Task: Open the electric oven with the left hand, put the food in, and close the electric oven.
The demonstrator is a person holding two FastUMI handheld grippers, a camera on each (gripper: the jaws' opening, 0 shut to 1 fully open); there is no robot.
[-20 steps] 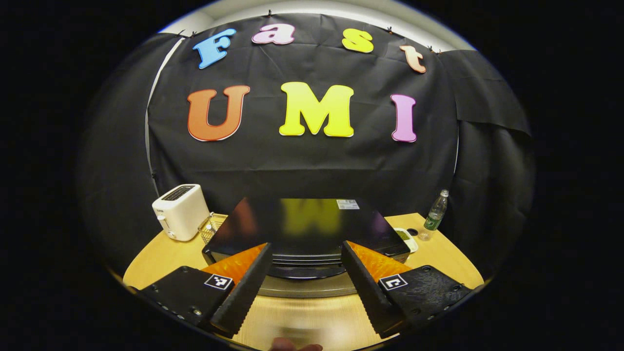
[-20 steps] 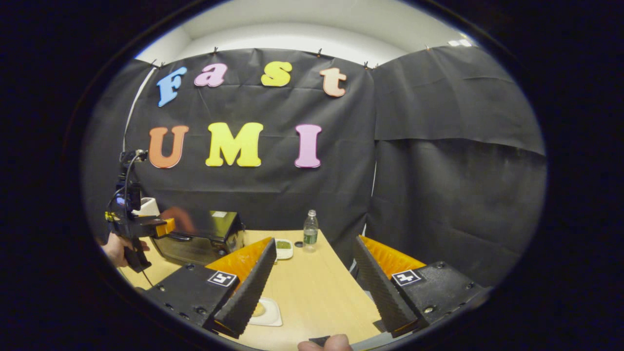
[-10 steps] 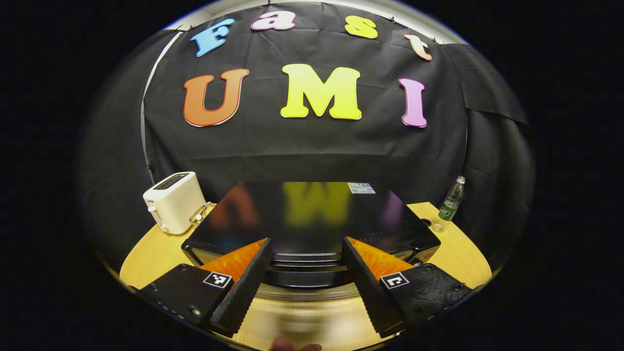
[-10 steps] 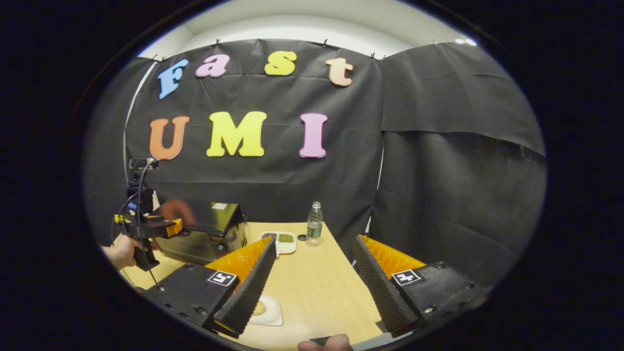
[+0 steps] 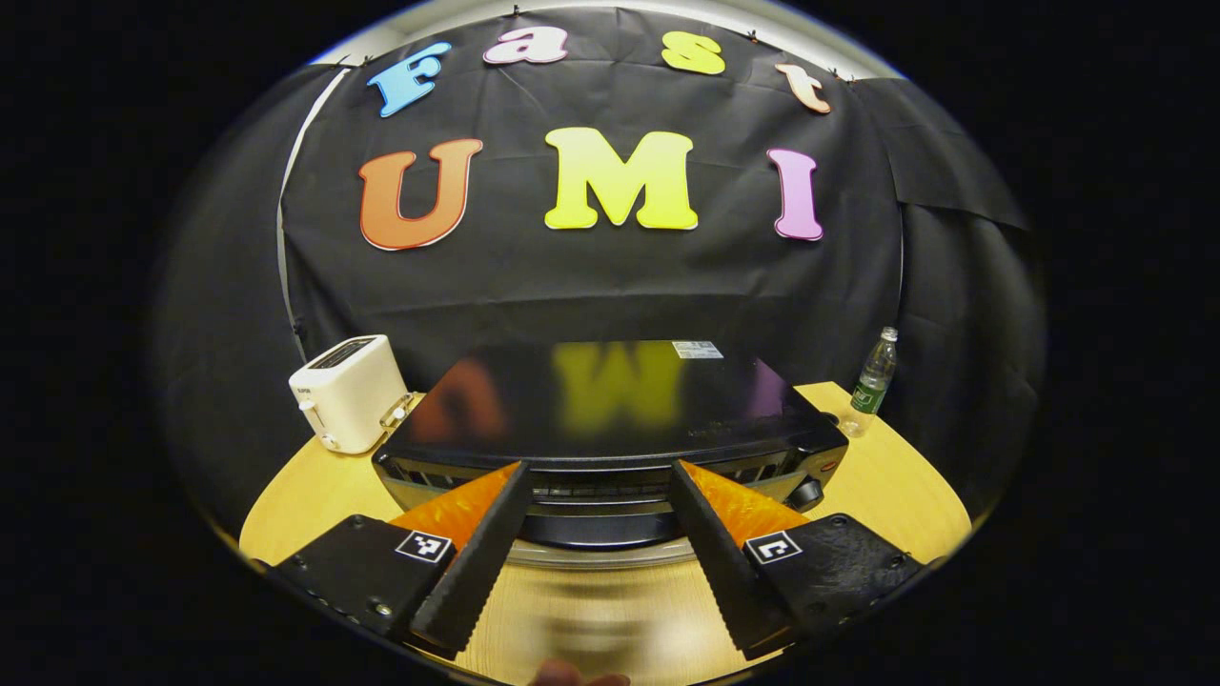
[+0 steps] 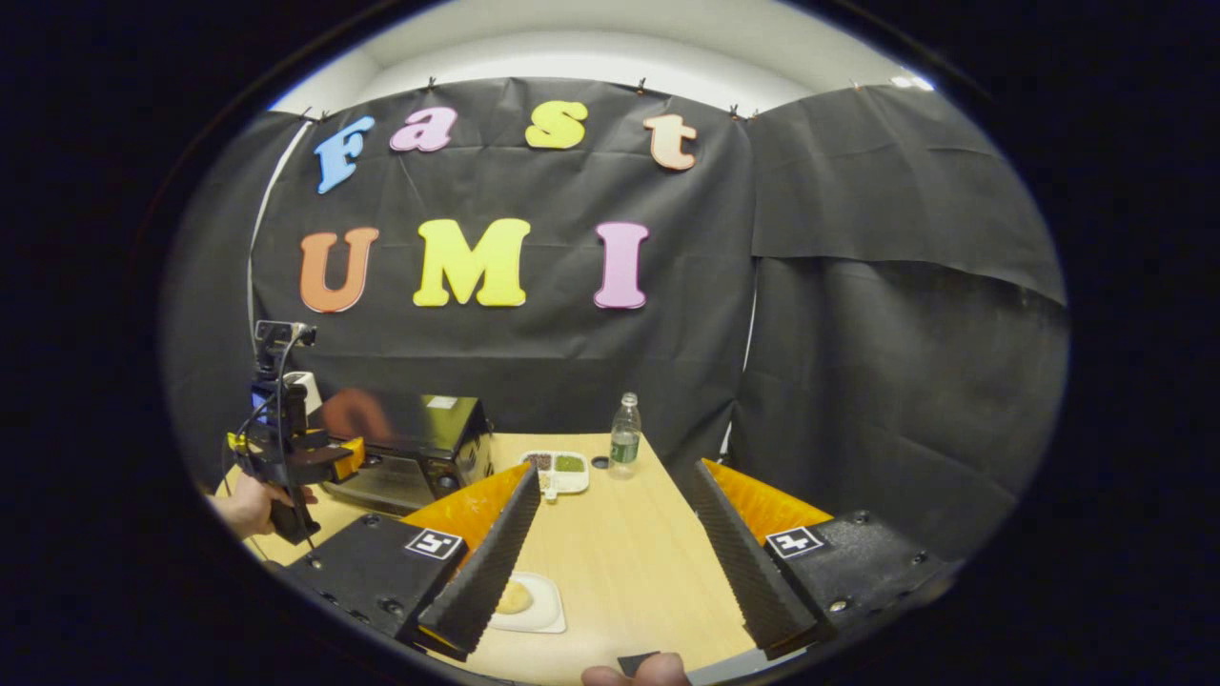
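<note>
Electric oven (image 5: 610,419) first, since that's what the whole job hangs on. In the left gripper view it sits mid-counter (image 5: 886,486), dead ahead of the left tongs (image 5: 596,476), which are spread wide with nothing between them. Glossy black top, vent slots along the front, and a knob (image 5: 806,494) at the right end. The silver bar (image 5: 610,553) running across the front, close to the tongs, looks like the door handle. I'd guess that's the place to grab: rigid metal, probably a bit slick, so pinch it square in the middle. The box itself looks heavy enough to stay put while the door swings. A white toaster (image 5: 351,391) stands to its left, a water bottle (image 5: 872,376) far right.

Over in the right gripper view, the right tongs (image 6: 610,562) are also wide open and empty, hovering over the counter. The food, a round biscuit-looking thing (image 6: 514,597), lies on a small white plate (image 6: 545,610) at the near edge. It's probably light and crumbly, so lifting the plate by its rim seems safer. The oven is far left with the left tongs in front of it, held by a hand (image 6: 250,503). A divided snack tray (image 6: 558,469) sits near the bottle.
</note>
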